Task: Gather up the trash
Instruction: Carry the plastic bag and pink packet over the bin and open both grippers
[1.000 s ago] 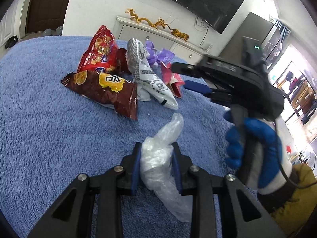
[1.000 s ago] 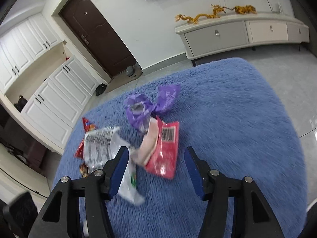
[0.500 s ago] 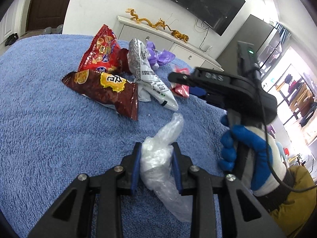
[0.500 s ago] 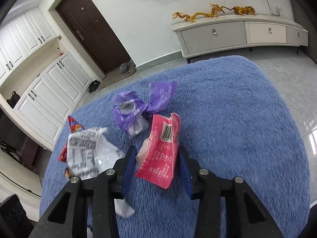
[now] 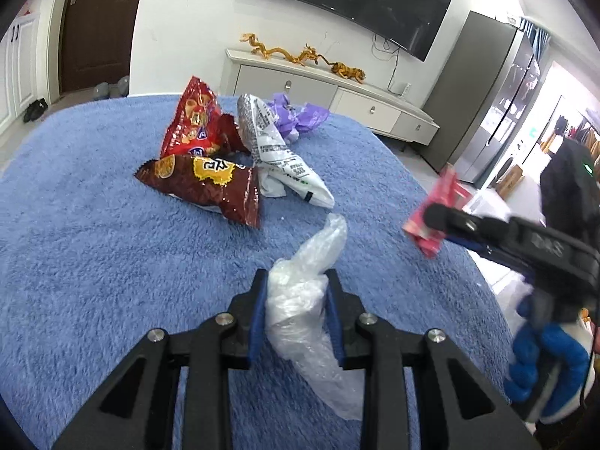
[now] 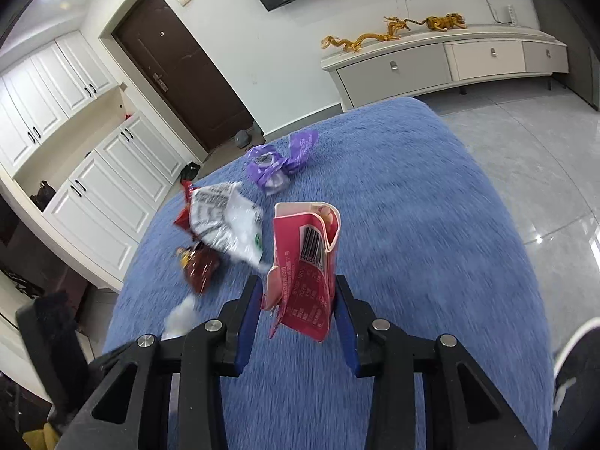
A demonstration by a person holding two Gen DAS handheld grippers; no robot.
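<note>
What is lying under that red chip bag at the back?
The red chip bag leans on the brown snack bag, both on the blue blanket. Anything else beneath it is covered.

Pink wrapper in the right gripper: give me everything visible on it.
The pink foil-like snack wrapper is an opened, empty-looking packet, creased and curled at its torn top edge, with a paler pink inner face. Its printed side shows a black barcode on a white patch and small white text. It stands roughly upright, pinched at its lower half between the right gripper's blue-padded fingers, clear of the blue fluffy rug. In the left wrist view it shows edge-on, blurred, beyond the rug's edge.
</note>
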